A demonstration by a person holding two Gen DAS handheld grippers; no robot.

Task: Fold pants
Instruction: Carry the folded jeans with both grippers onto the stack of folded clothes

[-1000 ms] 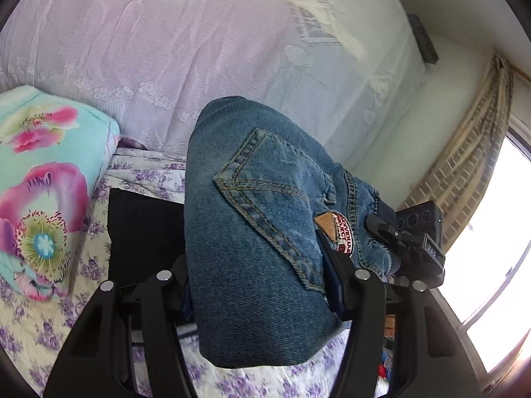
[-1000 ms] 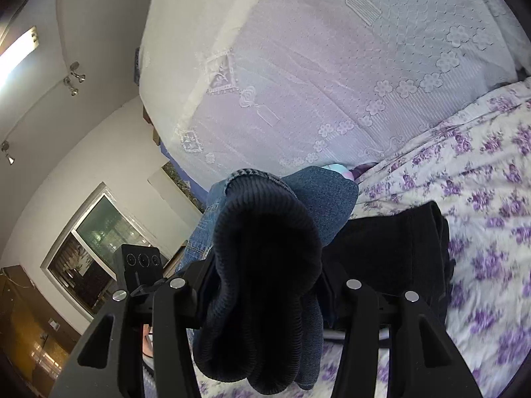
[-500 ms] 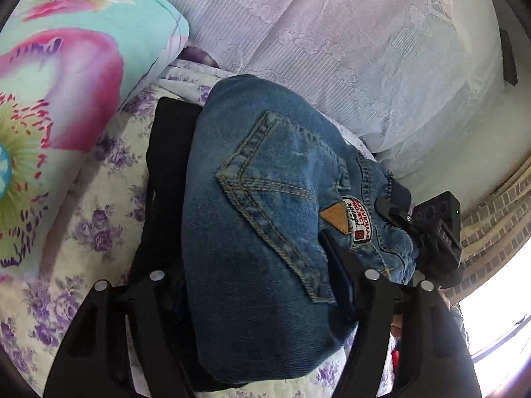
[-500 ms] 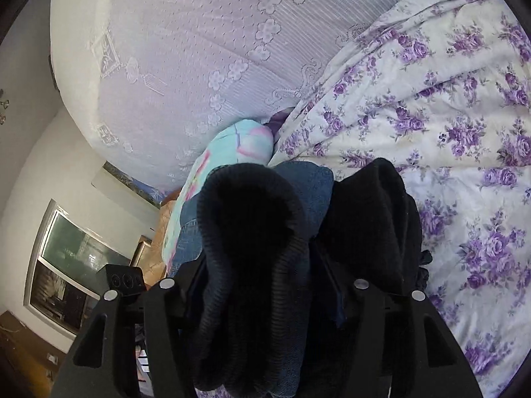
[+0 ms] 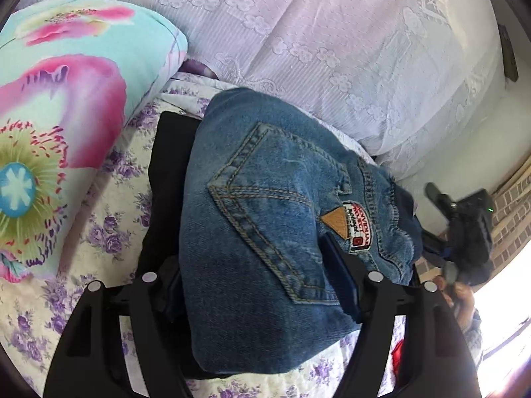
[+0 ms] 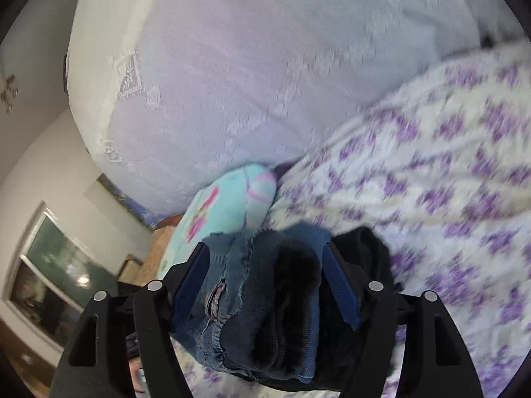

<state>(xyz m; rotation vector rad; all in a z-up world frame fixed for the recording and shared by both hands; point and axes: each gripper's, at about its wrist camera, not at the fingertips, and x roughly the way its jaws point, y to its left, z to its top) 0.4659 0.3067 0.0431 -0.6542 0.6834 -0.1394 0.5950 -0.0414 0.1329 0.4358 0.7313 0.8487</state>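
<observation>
Folded jeans held between both grippers over a floral bedsheet.

Left wrist view: the left gripper pinches the folded blue jeans at frame centre, back pocket and brand patch facing up, lying on a folded black garment on the purple-flowered bedsheet. A turquoise floral pillow fills the left; the right gripper shows at right edge.
Right wrist view, blurred: the right gripper has its fingers spread around the jeans' folded edge, whether touching cannot be told, bottom centre, with the black garment just right.
</observation>
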